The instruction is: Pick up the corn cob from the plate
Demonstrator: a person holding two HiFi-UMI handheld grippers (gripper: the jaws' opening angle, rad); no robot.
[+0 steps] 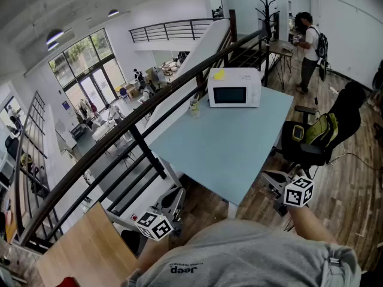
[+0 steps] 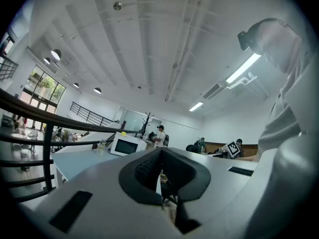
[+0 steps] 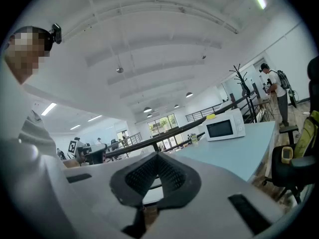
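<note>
No plate or corn cob shows in any view. In the head view my left gripper (image 1: 172,203) is held low and close to my body, short of the light blue table (image 1: 227,151), and its marker cube (image 1: 154,225) faces up. My right gripper (image 1: 274,185) hangs by the table's near right corner. In the left gripper view the left gripper (image 2: 160,156) has its dark pads closed together with nothing between them. The right gripper (image 3: 157,159) looks the same in its own view, shut and empty. Both point level toward the table.
A white microwave (image 1: 234,87) with a yellow thing (image 1: 219,75) on top stands at the table's far end, a small jar (image 1: 194,107) beside it. A black railing (image 1: 137,137) runs along the left. An office chair with a green bag (image 1: 323,130) stands right. A person (image 1: 309,49) stands far back.
</note>
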